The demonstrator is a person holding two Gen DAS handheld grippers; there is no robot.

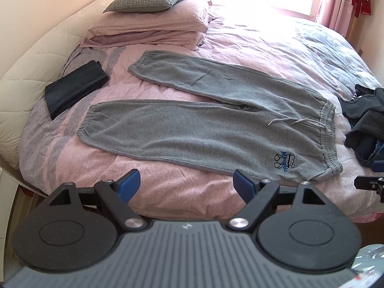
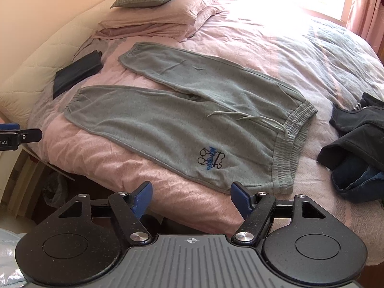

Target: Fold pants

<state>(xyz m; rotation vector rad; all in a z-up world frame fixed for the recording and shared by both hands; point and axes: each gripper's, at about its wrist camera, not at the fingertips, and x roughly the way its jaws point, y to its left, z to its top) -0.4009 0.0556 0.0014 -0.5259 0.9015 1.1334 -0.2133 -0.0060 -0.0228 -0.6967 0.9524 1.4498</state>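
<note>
I've got both the left gripper (image 1: 187,183) and right gripper (image 2: 191,195) spread wide and empty just short of the bed's near edge, grey pants (image 1: 204,117) flat mid-frame ahead, bare pink bedspread (image 1: 182,192) between jaws and the pants' near hem.

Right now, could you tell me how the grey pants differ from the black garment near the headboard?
The grey pants lie spread flat, legs apart; the black garment is folded into a compact rectangle. The pants are far larger and carry a blue logo; the black garment looks plain. Both rest on the pink bedspread.
</note>
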